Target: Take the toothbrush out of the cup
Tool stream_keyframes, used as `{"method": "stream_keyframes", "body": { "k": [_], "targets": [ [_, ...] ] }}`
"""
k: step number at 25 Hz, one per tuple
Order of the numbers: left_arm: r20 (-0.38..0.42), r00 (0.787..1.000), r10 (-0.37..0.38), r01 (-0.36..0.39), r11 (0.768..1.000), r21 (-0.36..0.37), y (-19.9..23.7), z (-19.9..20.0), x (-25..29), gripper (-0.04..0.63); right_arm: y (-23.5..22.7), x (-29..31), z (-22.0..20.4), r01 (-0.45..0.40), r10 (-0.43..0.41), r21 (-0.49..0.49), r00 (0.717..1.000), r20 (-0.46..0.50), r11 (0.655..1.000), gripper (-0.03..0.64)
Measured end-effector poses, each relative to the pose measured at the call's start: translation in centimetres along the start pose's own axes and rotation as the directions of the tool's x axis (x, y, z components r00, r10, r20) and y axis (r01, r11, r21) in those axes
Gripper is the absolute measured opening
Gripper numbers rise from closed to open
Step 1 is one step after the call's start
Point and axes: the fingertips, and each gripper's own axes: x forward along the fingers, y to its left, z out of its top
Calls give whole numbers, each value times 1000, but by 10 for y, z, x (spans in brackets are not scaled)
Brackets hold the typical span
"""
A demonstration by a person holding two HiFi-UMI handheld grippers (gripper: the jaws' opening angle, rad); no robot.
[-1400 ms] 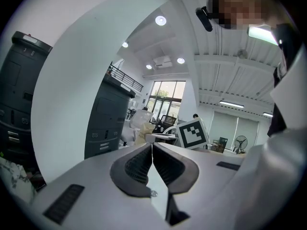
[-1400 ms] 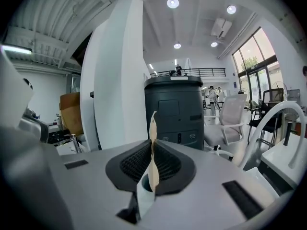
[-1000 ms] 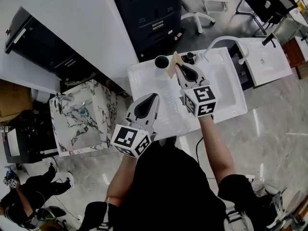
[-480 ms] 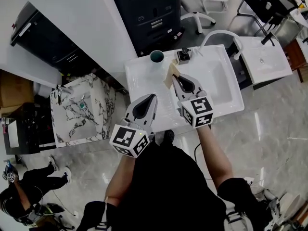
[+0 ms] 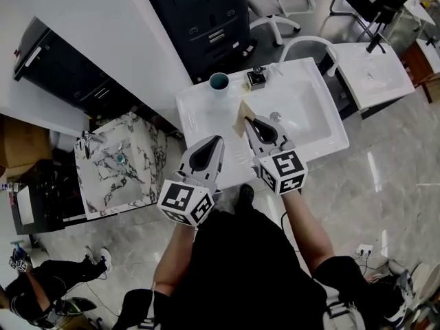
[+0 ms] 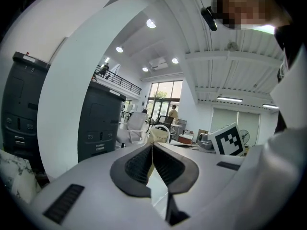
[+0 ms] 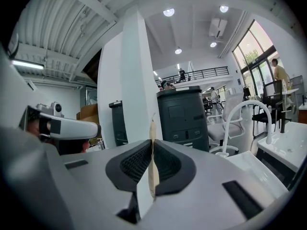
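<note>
The teal cup stands at the back left of the white sink top, with nothing showing above its rim. My right gripper is shut on a flat beige toothbrush, held over the sink top a little nearer than the cup. In the right gripper view the toothbrush is a thin beige strip pinched between the jaws of the right gripper. My left gripper hovers at the sink's near left edge, shut and empty. The left gripper view shows the toothbrush just past the closed tips of the left gripper.
A white arched faucet and a small black item sit at the sink's back; the drain lies in the bowl. A marbled basin stands to the left, another white basin to the right, dark cabinets behind.
My right gripper has drawn back toward me with the toothbrush, away from the cup. The left gripper has stayed shut and shifted only a little.
</note>
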Motion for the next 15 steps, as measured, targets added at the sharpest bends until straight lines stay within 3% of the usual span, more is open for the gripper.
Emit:
{"method": "stream_keyframes", "body": {
  "k": [15],
  "targets": [
    [-7,996,-86,86,996,-14,13,-7,-76,18,77,-44,4,104,-105,12,994,29,994,41]
  ]
}}
